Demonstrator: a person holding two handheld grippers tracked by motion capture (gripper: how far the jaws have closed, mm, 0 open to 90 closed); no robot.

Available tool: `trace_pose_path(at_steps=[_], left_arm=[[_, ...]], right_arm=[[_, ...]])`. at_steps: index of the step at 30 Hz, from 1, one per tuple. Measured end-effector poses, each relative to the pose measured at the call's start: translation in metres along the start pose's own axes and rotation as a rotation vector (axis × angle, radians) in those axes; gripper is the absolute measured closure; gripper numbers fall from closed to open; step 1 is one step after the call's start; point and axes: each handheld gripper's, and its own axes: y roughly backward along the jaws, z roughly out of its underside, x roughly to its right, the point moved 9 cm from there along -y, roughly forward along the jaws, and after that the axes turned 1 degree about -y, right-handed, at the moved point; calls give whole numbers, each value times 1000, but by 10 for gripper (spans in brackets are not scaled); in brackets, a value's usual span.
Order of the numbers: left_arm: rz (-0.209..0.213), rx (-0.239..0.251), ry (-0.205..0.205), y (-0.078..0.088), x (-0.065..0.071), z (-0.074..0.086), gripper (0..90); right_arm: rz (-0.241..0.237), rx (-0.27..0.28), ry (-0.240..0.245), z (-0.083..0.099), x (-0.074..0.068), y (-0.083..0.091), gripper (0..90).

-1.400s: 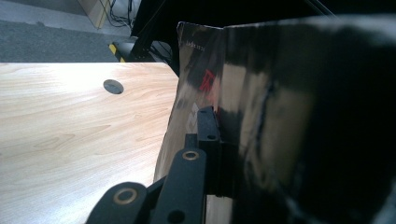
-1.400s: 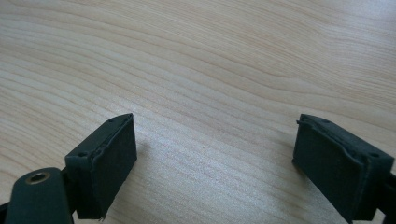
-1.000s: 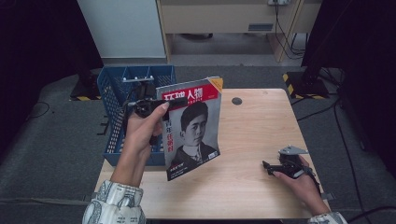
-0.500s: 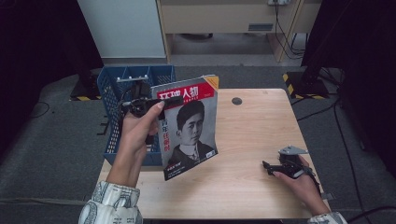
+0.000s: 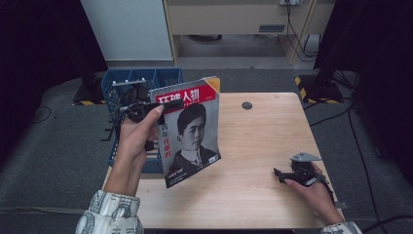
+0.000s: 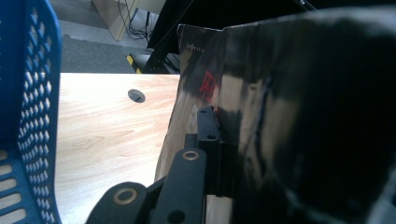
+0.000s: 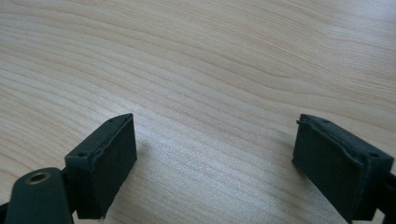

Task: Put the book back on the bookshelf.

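Magazine (image 5: 191,130) is held upright above the surface's (image 5: 258,146) left side, top edge pinched by the left gripper's (image 5: 163,104) fingers, the blue basket (image 5: 127,83) just left, while the right gripper (image 5: 282,175) rests spread, well apart.

Change noted: your left gripper (image 5: 168,105), clamped on the top edge of the magazine (image 5: 190,129), has carried it slightly toward the blue crate (image 5: 117,83). The magazine's lower corner now hangs a little nearer the worktop's (image 5: 263,141) left edge. Its upright tilt looks much as before.
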Motion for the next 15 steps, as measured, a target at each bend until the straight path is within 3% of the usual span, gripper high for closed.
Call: trace_pose_path(at_steps=[15], left_arm=[[-31,27,9,21,-9,-5,862]], right_arm=[[-1,-1,4,0,0,0,137]])
